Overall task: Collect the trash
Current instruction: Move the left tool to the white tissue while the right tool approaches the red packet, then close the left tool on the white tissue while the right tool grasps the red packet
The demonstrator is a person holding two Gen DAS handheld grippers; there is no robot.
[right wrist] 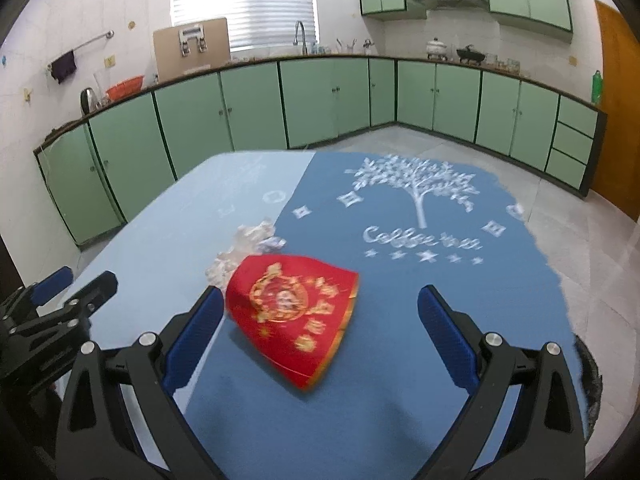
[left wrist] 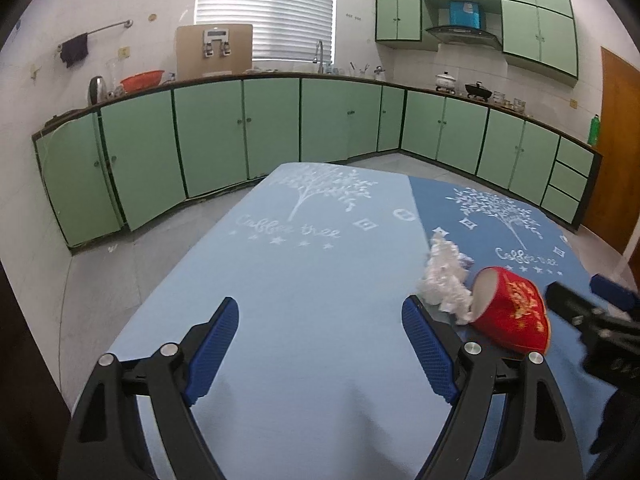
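The red cup [right wrist: 294, 314] lies on its side on the surface [right wrist: 400, 420], just ahead of the right gripper [right wrist: 320, 316], whose spread jaws hold nothing, its mouth toward the crumpled tissue [left wrist: 446, 282]. The left gripper [left wrist: 320, 328], also spread and empty, has both off to its right, so the right looks nearer.

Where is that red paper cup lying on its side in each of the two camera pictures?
Left wrist view: red cup at lower right, just right of the left gripper, open mouth facing the crumpled white tissue.
Right wrist view: red cup near the centre, between the open fingers of the right gripper.
Shared landmark: the window blinds.
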